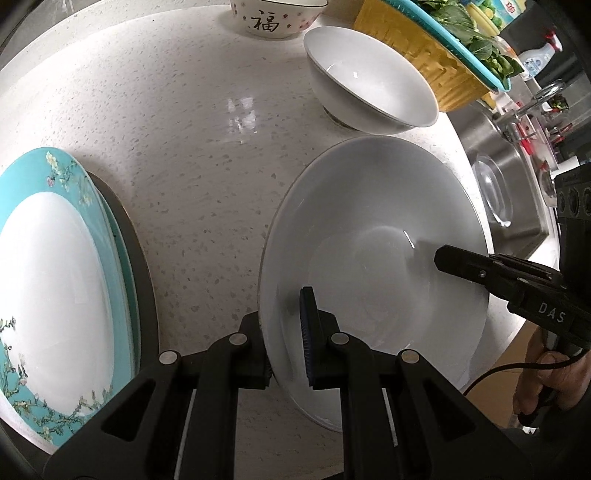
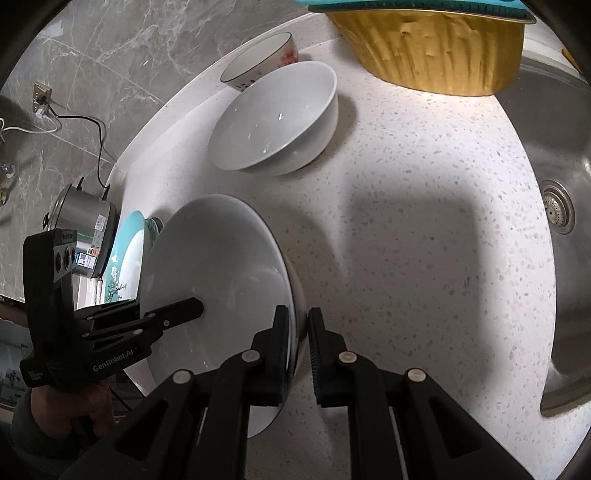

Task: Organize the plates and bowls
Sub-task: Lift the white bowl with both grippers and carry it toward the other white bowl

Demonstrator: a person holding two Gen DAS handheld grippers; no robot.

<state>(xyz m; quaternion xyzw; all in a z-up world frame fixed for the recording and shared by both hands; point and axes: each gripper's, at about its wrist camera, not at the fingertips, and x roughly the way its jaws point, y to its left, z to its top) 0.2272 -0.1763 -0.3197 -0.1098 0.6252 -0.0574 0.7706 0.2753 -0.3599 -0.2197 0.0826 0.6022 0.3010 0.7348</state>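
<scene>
The left claw [image 1: 286,343] reaches in low over the speckled white surface [image 1: 192,166] and pinches the near-left rim of the large white bowl [image 1: 373,258], one finger outside the wall and the blue-padded finger inside. The right claw [image 2: 299,354] grips the opposite rim of the same bowl [image 2: 214,266] in the same manner, with one finger inside and one outside; in the left wrist view its upper finger projects over the bowl's interior from the right. A bare hand [image 2: 74,410] holds the left tool's handle at the lower left of the right wrist view. The bowl is plain glossy white, wide and shallow, with a small foot; whether it rests on the surface or is raised cannot be told. Beyond it stands a smaller, deeper white bowl [image 1: 369,96], and behind that a patterned bowl [image 1: 273,18] bearing a black character. To the left lies a teal plate [image 1: 55,288] with a white centre and a floral border, stacked on another. A gold basket [image 2: 432,48] and a steel sink [image 2: 554,206] lie to the right
</scene>
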